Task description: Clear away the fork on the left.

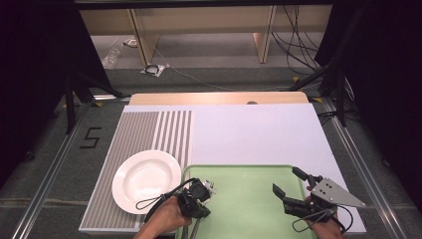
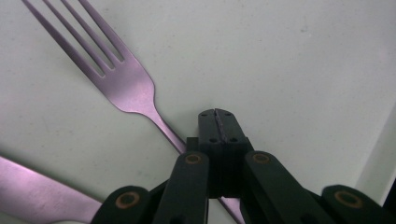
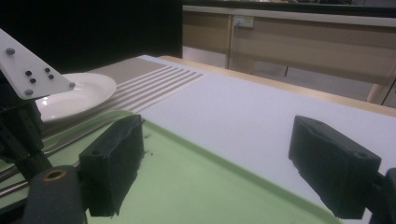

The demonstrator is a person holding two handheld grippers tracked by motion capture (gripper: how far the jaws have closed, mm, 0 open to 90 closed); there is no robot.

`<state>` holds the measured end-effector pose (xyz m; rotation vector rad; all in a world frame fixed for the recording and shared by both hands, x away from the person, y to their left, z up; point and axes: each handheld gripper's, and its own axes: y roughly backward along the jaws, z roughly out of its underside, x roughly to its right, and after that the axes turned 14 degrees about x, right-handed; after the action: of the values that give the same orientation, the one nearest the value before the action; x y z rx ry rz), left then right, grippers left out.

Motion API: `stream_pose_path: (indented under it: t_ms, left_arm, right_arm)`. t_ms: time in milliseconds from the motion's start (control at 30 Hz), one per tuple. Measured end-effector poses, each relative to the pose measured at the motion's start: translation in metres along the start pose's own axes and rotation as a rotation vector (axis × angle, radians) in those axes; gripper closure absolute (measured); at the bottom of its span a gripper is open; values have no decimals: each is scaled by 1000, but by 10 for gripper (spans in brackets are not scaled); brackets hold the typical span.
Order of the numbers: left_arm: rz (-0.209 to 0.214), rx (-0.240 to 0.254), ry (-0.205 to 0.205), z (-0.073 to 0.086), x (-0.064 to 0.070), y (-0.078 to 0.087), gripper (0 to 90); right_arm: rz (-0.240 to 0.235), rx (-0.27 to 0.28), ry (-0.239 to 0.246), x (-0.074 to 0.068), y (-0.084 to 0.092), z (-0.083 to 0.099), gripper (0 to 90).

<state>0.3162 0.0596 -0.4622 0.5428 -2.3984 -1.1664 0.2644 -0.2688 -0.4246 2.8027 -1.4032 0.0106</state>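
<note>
From the high view, the left gripper (image 1: 199,196) sits at the green tray's (image 1: 249,199) near-left corner. In its own view, jaws pinch the fork (image 2: 122,84) handle on the tray. In the right gripper (image 3: 224,168) view, jaws spread over the tray.

The green tray (image 1: 249,199) offers open floor between the left gripper (image 1: 199,196) and the right gripper (image 1: 288,188). A fork (image 2: 116,79) and a second utensil (image 2: 37,196) obstruct its left end. The white plate (image 1: 145,180) blocks the striped mat (image 1: 149,130) just beside the tray.
</note>
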Motion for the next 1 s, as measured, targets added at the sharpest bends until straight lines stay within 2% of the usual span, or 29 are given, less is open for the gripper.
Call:
stream_pose_path:
  t_ms: [500,1000]
  left_arm:
    - [-12,-8,27,4,-10,5,895]
    - [-30,-14,33,5,-15,9,894]
  right_arm:
    - [1,-1,-1,0,0,0,188]
    - [3,-1,-2,1,0,0,188]
